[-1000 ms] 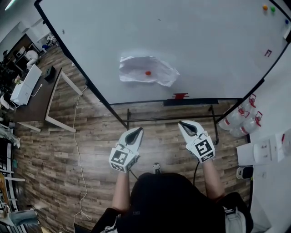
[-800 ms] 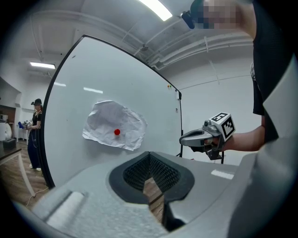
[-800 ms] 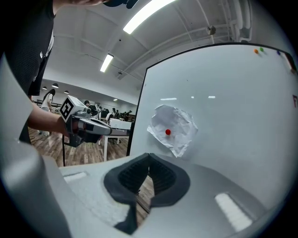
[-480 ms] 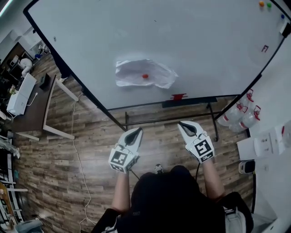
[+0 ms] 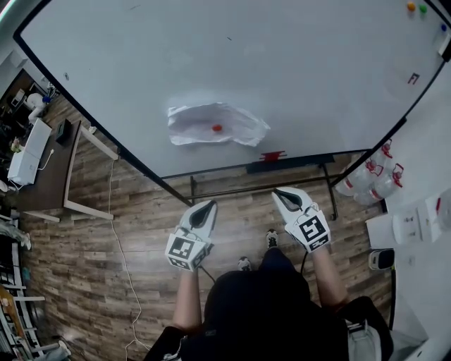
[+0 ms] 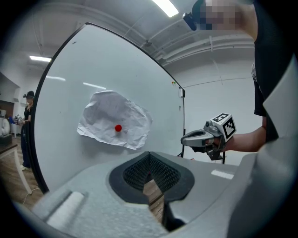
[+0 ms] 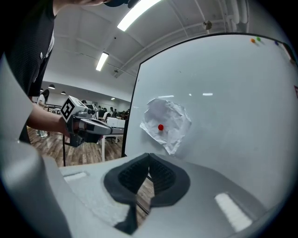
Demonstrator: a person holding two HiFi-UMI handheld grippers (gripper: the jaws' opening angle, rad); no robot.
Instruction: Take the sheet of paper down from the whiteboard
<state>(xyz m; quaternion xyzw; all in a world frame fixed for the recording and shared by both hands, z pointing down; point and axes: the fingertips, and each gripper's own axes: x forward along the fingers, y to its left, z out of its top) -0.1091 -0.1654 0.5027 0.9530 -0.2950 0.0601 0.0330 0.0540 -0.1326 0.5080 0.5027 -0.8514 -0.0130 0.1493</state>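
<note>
A crumpled white sheet of paper (image 5: 217, 125) hangs on the whiteboard (image 5: 282, 63), pinned by a small red magnet (image 5: 217, 128). It shows in the left gripper view as the paper (image 6: 115, 124) and in the right gripper view as the paper (image 7: 166, 123). My left gripper (image 5: 206, 209) and right gripper (image 5: 283, 195) are both shut and hold nothing. They sit side by side below the board, pointing at it, well short of the paper. Each gripper sees the other: the right gripper (image 6: 193, 136) and the left gripper (image 7: 111, 128).
The board stands on a black frame (image 5: 261, 185) over a wood floor. A desk (image 5: 53, 169) with a white box stands at the left. Water jugs (image 5: 370, 180) stand at the right. Small coloured magnets (image 5: 416, 8) and a red mark (image 5: 414, 78) sit on the board's right side.
The whole view has shifted: the board and paper slid left and down in the head view as the person stepped toward it. Both grippers moved forward a little, still shut.
</note>
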